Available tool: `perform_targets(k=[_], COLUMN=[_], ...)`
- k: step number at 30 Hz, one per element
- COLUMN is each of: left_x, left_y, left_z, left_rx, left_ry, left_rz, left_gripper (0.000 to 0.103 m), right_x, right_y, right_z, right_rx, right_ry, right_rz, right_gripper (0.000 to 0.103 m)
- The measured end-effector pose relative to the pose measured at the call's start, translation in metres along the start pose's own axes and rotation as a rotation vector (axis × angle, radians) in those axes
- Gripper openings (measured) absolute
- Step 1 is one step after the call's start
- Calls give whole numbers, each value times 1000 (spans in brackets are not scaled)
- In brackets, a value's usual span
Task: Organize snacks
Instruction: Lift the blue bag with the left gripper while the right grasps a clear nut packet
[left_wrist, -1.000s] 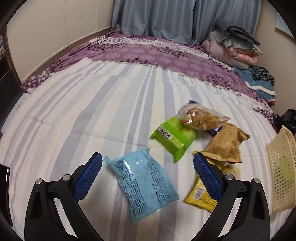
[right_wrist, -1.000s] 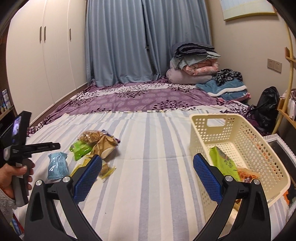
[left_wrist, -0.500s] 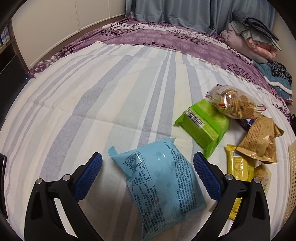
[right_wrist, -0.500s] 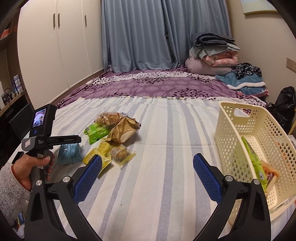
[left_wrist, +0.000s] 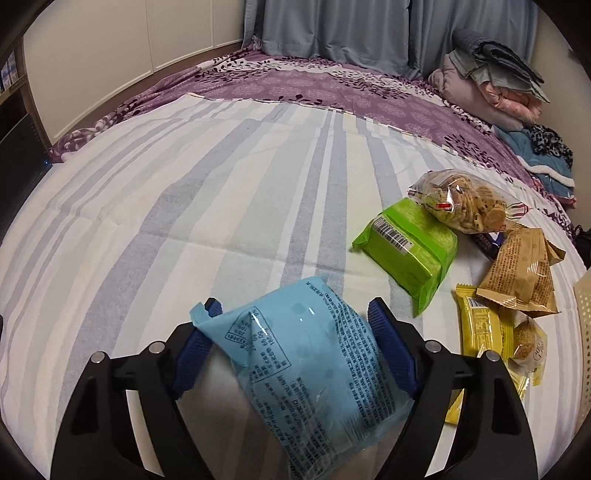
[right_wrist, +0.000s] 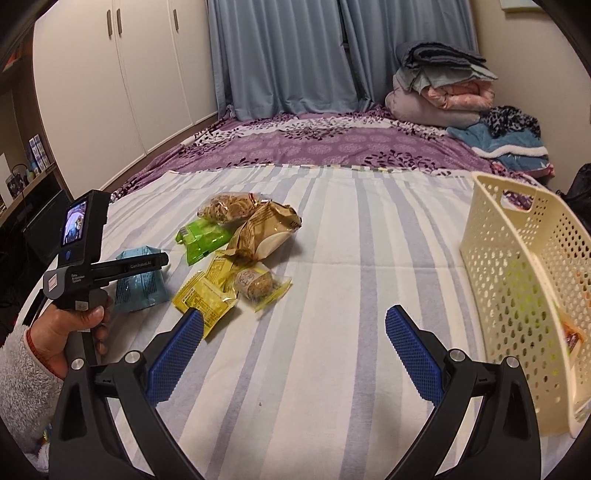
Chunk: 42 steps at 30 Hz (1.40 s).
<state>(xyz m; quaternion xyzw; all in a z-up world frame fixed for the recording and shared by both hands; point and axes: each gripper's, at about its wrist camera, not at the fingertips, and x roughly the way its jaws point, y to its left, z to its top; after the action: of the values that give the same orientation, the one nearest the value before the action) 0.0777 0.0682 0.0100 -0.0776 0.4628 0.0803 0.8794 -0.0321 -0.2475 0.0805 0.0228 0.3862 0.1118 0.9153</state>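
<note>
We see only part of the blue snack packet (left_wrist: 314, 365): its lower end runs off the bottom edge of the left wrist view, and it covers much of the left gripper's (left_wrist: 293, 314) left pad. In the right wrist view the cream basket (right_wrist: 517, 295) is cut by the right edge, and its contents show only as blurred colour through the holes.

I count six snack packs on the bed: one light blue pack (left_wrist: 314, 373), one green pack (left_wrist: 406, 247), one clear biscuit bag (left_wrist: 465, 206), one brown pack (left_wrist: 524, 273), two yellow packs (right_wrist: 205, 295). One cream basket (right_wrist: 517, 280) stands at right. I hold two tools.
</note>
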Motion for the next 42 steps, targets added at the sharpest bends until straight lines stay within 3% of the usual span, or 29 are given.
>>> perform_targets(k=[9, 24, 28, 36, 42], left_x=[-12, -32, -32, -34, -36], left_y=[19, 37, 41, 40, 34], left_z=[0, 2, 0, 0, 3], left_rx=[-28, -45, -53, -42, -27], left_ry=[-16, -42, -38, -44, -53], left_rz=[-40, -88, -93, -102, -107], left_gripper=[78, 78, 78, 78, 78], right_x=[33, 116, 127, 132, 122], right_y=[7, 35, 39, 43, 42], right_z=[0, 26, 32, 27, 23], right_rx=[-5, -198, -236, -253, -240], right_ry=[62, 119, 136, 183, 171], right_rz=[7, 38, 63, 104, 103], right_gripper=[98, 97, 86, 55, 41])
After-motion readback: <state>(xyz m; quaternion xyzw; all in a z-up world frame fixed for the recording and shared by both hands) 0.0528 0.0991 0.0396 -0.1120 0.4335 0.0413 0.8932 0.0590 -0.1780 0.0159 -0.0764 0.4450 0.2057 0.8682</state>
